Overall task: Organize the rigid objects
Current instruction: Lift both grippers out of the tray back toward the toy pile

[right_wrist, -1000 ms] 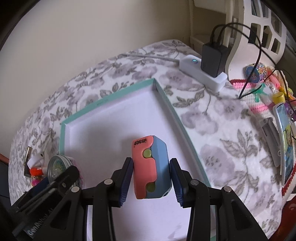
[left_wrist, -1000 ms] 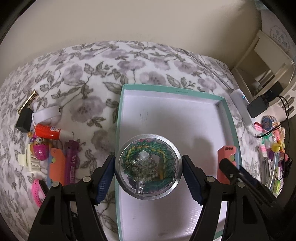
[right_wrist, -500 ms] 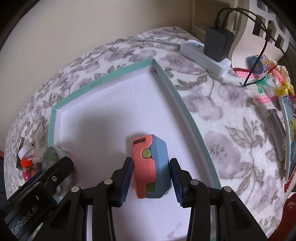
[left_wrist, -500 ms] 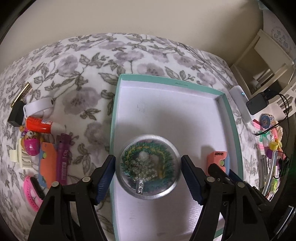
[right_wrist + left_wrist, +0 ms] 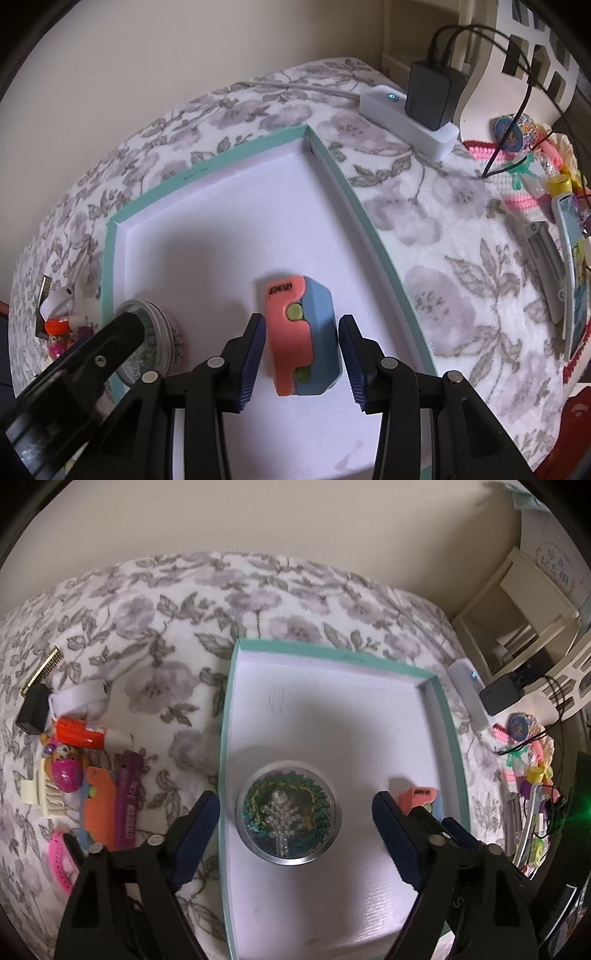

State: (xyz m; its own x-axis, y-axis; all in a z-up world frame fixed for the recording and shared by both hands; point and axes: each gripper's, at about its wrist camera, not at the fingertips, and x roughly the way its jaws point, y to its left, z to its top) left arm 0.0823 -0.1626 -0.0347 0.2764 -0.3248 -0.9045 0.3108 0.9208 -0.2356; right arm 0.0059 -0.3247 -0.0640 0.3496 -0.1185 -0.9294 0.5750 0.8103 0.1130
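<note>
In the left wrist view, our left gripper [image 5: 295,825] has just been opening its jaws, now clear of the round tin [image 5: 288,814] at centre in the teal tray [image 5: 227,738]. In the right wrist view, our right gripper [image 5: 301,360] straddles the pink-and-blue case [image 5: 301,336] at lower centre; we cannot tell whether the jaws press it.

The right tool [image 5: 301,356] is straddling a coral-and-blue case [image 5: 301,334] lying inside the teal-rimmed tray [image 5: 373,236], narrow gaps showing beside both pads.
</note>
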